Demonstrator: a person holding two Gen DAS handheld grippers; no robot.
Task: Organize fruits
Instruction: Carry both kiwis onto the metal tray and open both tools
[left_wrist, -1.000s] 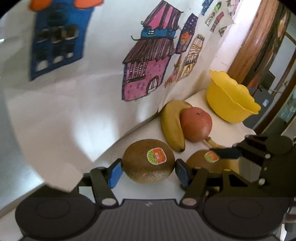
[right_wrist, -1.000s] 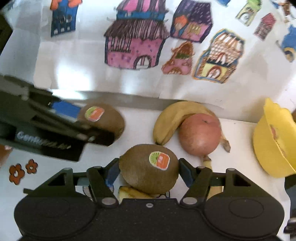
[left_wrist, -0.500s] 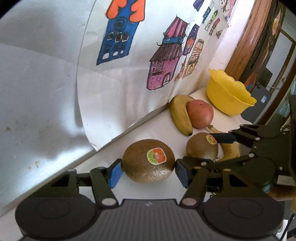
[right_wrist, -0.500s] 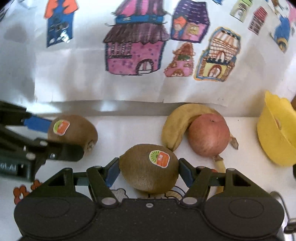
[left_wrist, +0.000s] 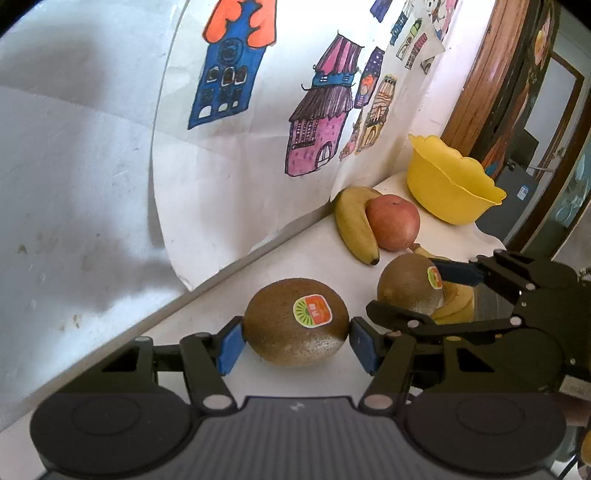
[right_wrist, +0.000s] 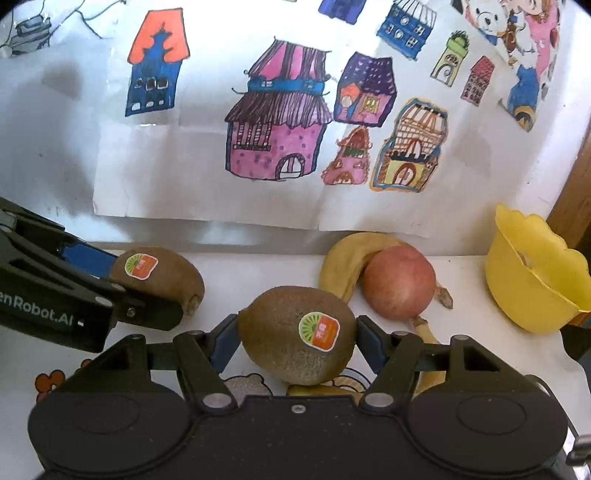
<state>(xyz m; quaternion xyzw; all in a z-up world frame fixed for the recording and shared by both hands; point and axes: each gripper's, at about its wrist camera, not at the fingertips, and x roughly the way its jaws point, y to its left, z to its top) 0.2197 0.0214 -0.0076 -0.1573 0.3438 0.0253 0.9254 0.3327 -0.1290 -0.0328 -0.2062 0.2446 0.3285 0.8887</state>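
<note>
1. Brown kiwi (left_wrist: 295, 326) sits clamped in the left gripper (left_wrist: 295, 341); this view alone shows a wooden door frame (left_wrist: 491, 66).
2. Right gripper (right_wrist: 291, 341) clamps a second kiwi (right_wrist: 295, 334); only here a flower-printed table (right_wrist: 258, 273) shows, near the yellow bowl (right_wrist: 532, 280).

Two kiwis (right_wrist: 295, 334) (right_wrist: 157, 275), each with a sticker; two bananas (right_wrist: 343, 258) (right_wrist: 428, 369), one mostly hidden; one red apple (right_wrist: 399, 282); one yellow bowl (right_wrist: 532, 280); two grippers (right_wrist: 295, 343) (left_wrist: 295, 339); several house drawings (right_wrist: 277, 122)
</note>
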